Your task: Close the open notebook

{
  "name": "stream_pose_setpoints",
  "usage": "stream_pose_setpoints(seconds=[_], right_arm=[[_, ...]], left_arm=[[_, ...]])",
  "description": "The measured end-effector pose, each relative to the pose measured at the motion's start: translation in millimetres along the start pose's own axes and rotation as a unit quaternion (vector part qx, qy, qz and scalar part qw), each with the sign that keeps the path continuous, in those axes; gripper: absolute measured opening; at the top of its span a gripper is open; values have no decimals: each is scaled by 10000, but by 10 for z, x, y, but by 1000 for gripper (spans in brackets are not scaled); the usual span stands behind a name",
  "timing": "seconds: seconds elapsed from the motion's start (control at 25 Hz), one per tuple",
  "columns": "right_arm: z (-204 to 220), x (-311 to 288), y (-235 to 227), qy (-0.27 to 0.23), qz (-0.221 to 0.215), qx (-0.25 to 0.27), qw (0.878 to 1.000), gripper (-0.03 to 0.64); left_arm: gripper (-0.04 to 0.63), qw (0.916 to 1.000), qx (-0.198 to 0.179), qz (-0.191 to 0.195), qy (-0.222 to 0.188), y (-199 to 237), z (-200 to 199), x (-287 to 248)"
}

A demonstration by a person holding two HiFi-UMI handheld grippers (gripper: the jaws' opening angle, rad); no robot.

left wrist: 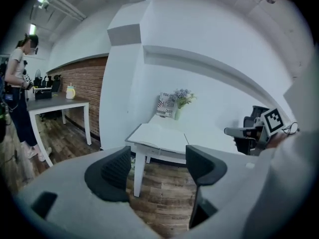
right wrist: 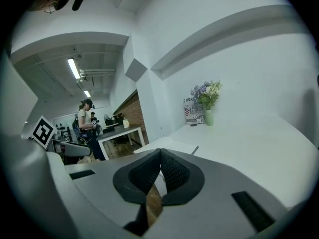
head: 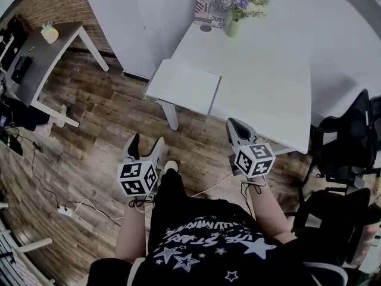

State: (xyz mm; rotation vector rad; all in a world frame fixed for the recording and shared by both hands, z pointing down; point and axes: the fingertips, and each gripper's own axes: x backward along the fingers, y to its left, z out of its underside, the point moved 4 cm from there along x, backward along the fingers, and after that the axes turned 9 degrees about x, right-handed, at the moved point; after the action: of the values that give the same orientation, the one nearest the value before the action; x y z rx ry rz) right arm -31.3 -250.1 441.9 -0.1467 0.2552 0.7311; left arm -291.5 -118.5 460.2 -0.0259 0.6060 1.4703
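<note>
White table (head: pixel 268 70) fills the upper right of the head view, standing on a brown wooden floor (head: pixel 89 142). The notebook (head: pixel 184 85) lies open and flat on the table's near left corner, its pale pages facing up. At the far edge of the table stands a small vase (head: pixel 233 27) of purple and white flowers, with a printed card (head: pixel 208 8) just beside it. Low in this view a person holds the left tongs (head: pixel 146 145) and the right tongs (head: pixel 234 124) out over the floor, both short of the table and well apart from the notebook. A grey table (head: pixel 41 58) stands at the far left and a black chair (head: pixel 351 142) at the right. The left gripper view looks along the left tongs (left wrist: pixel 157 164), whose two dark jaws stand wide apart with nothing between them; beyond the gap the notebook (left wrist: pixel 159 136) shows lying open on the table corner, with the vase behind it against the white wall. Another person (left wrist: pixel 17 83) stands far off at the left by the grey table. The right gripper view looks along the right tongs (right wrist: pixel 160 171), whose jaws are pressed together and hold nothing; past them lies the edge of the open notebook (right wrist: pixel 172 144), and the vase stands further back on the table.
</note>
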Motion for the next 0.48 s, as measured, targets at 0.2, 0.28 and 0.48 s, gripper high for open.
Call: stream_pose_setpoints(seconds=[0.2, 0.28, 0.48], right_arm=[[-179, -403, 48, 40, 436, -102, 9990, 3], [-218, -535, 85, 75, 564, -133, 9983, 3], [-245, -786, 98, 227, 851, -172, 9960, 3]], left_arm=[[344, 9984, -22, 464, 332, 342, -293, -465], [344, 9970, 14, 627, 463, 478, -379, -614], [344, 9875, 340, 1197, 964, 708, -492, -1018]])
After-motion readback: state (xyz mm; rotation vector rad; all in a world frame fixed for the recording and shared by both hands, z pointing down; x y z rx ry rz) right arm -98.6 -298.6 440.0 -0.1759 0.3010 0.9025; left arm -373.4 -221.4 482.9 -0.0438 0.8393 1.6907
